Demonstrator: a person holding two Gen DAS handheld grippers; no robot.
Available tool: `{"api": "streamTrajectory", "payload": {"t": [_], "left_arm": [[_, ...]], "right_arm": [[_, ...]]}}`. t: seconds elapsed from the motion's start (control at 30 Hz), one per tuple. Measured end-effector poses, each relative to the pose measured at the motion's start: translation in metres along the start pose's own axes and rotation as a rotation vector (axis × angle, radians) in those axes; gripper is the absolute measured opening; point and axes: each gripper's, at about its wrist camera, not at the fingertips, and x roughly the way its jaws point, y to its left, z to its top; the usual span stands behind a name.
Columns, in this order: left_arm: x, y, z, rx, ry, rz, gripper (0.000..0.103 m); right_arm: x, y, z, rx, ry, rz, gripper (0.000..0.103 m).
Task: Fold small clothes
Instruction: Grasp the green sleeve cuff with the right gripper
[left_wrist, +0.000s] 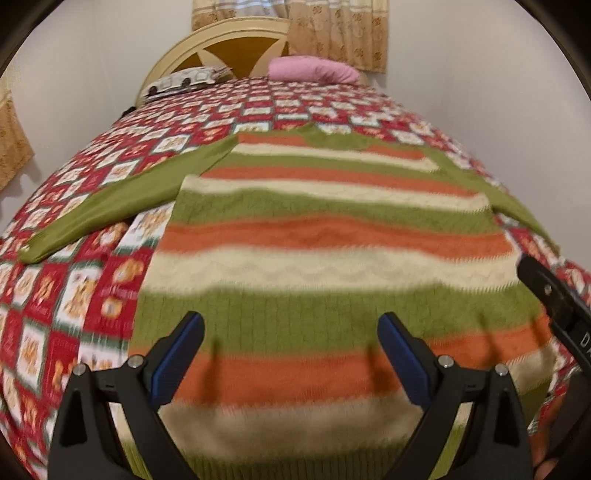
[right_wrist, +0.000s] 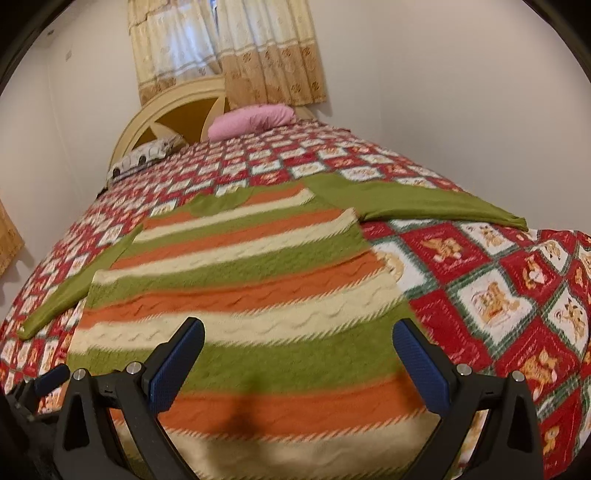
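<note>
Both the left gripper (left_wrist: 291, 354) and right gripper (right_wrist: 299, 354) hover with jaws spread wide, grasping nothing, above the striped sweater's (left_wrist: 332, 243) hem.

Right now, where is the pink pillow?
The pink pillow lies at the far end of the bed, against the headboard, beyond the striped sweater and right of the patterned pillow.

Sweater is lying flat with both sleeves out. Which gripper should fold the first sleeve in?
Probably right. The right gripper is open over the sweater, and the right sleeve lies fully in view beside it. The left gripper is open too, but its sleeve looks farther off.
</note>
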Motion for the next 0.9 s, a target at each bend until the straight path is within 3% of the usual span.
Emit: {"api": "streamTrajectory", "payload": {"t": [0.1, 0.17, 0.27, 0.37, 0.47, 0.57, 0.67, 0.77, 0.9], "left_arm": [[0.010, 0.021, 0.026, -0.057, -0.034, 0.004, 0.098], [0.018, 0.034, 0.042, -0.078, -0.071, 0.025, 0.098], [0.037, 0.047, 0.058, -0.084, -0.121, 0.064, 0.098], [0.065, 0.059, 0.062, -0.089, -0.126, 0.095, 0.098], [0.090, 0.070, 0.060, -0.129, -0.065, 0.114, 0.098], [0.098, 0.078, 0.061, -0.182, -0.016, 0.072, 0.098], [0.100, 0.083, 0.058, -0.219, 0.000, 0.045, 0.099], [0.101, 0.080, 0.057, -0.220, 0.007, 0.041, 0.103], [0.107, 0.076, 0.058, -0.190, 0.031, 0.069, 0.103]], "right_arm": [[0.006, -0.024, 0.016, 0.015, -0.015, -0.035, 0.093], [0.007, -0.046, 0.030, 0.026, -0.030, -0.086, 0.079], [0.012, -0.094, 0.055, 0.116, -0.040, -0.148, 0.068], [0.024, -0.157, 0.084, 0.234, -0.024, -0.202, 0.068], [0.042, -0.224, 0.110, 0.354, 0.003, -0.237, 0.068], [0.070, -0.298, 0.125, 0.515, 0.062, -0.268, 0.068], [0.095, -0.353, 0.125, 0.703, 0.116, -0.238, 0.068], [0.117, -0.383, 0.122, 0.820, 0.146, -0.228, 0.068], [0.144, -0.393, 0.127, 0.819, 0.188, -0.269, 0.067]]}}
